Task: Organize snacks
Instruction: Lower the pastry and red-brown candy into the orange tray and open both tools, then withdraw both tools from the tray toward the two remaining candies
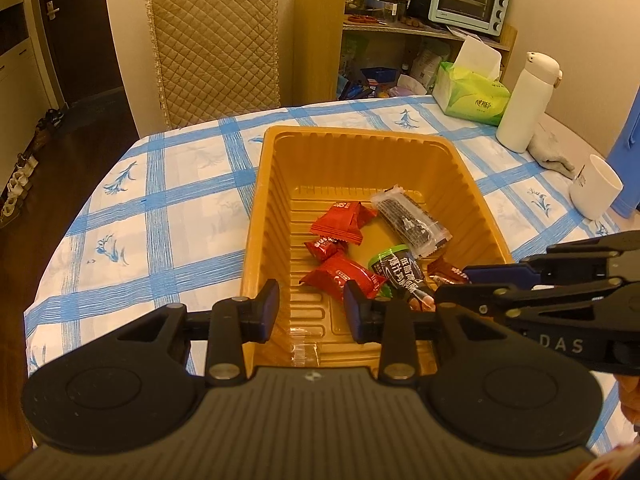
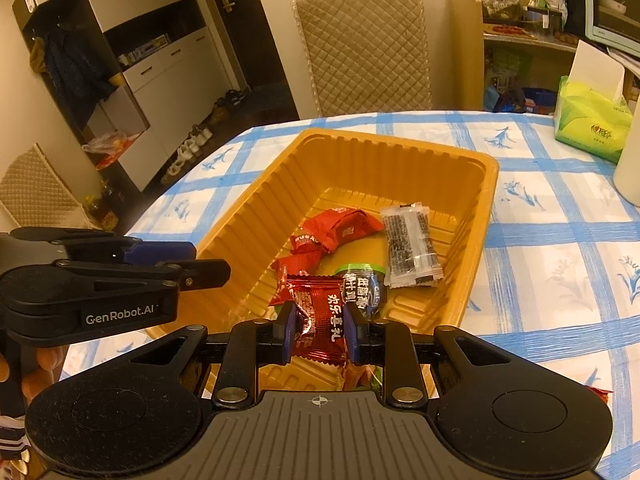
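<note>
An orange plastic tray (image 1: 256, 216) (image 2: 486, 200) stands on the checked tablecloth. It holds red snack packets (image 1: 344, 220) (image 2: 340, 226), a clear packet with dark contents (image 1: 408, 220) (image 2: 408, 244) and a green-and-black packet (image 1: 396, 268) (image 2: 362, 284). My right gripper (image 2: 319, 330) is shut on a dark red foil snack packet (image 2: 320, 320) over the tray's near end; it shows from the side in the left wrist view (image 1: 456, 284). My left gripper (image 1: 310, 312) is open and empty over the tray's near edge, and appears at the left of the right wrist view (image 2: 208, 264).
A green tissue box (image 1: 468, 94) (image 2: 592, 124), a white flask (image 1: 524, 104) and a white cup (image 1: 594, 186) stand at the table's far right. A quilted chair (image 1: 216, 48) stands behind the table. A small clear wrapper (image 1: 306, 350) lies at the tray's near end.
</note>
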A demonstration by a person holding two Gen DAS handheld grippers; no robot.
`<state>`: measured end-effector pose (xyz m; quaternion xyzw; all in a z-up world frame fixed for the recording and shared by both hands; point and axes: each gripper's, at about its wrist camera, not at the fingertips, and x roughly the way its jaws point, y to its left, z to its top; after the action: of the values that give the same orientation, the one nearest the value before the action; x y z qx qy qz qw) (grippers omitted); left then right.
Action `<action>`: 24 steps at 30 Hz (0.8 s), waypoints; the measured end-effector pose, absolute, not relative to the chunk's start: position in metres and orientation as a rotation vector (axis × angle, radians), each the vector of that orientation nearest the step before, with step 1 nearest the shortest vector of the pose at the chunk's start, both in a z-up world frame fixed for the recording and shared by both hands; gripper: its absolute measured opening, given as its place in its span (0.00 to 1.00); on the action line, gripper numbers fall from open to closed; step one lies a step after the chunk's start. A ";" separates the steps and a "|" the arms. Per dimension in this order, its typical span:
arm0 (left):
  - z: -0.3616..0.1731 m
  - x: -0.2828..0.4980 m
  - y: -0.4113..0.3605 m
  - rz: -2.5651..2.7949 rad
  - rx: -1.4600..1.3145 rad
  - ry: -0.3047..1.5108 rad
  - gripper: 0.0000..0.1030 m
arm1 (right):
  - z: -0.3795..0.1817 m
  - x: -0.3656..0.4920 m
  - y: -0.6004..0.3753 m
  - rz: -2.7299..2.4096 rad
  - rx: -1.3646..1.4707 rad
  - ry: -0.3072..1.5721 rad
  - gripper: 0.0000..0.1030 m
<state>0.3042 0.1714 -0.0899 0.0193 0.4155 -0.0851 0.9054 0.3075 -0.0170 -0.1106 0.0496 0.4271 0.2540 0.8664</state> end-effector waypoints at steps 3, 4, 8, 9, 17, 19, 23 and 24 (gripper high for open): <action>-0.089 0.304 0.172 -0.175 0.038 0.856 0.31 | -0.112 0.309 -0.016 0.547 0.127 0.897 0.25; -0.089 0.304 0.173 -0.175 0.037 0.855 0.31 | -0.113 0.310 -0.016 0.545 0.136 0.898 0.25; -0.087 0.301 0.174 -0.171 0.038 0.850 0.34 | -0.114 0.310 -0.014 0.531 0.140 0.909 0.44; -0.086 0.301 0.175 -0.169 0.036 0.849 0.35 | -0.113 0.309 -0.015 0.528 0.141 0.900 0.50; -0.080 0.293 0.177 -0.152 0.035 0.832 0.57 | -0.106 0.304 -0.021 0.491 0.136 0.868 0.72; -0.077 0.291 0.176 -0.153 0.036 0.825 0.58 | -0.103 0.301 -0.025 0.473 0.140 0.853 0.78; -0.071 0.286 0.174 -0.145 0.037 0.811 0.67 | -0.097 0.298 -0.030 0.462 0.149 0.844 0.82; -0.070 0.285 0.174 -0.146 0.038 0.808 0.67 | -0.095 0.296 -0.032 0.460 0.152 0.841 0.82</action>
<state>0.2845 0.1735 -0.0696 0.0183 0.3926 -0.0709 0.9168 0.2964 -0.0323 -0.0951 0.0729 0.4041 0.2211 0.8846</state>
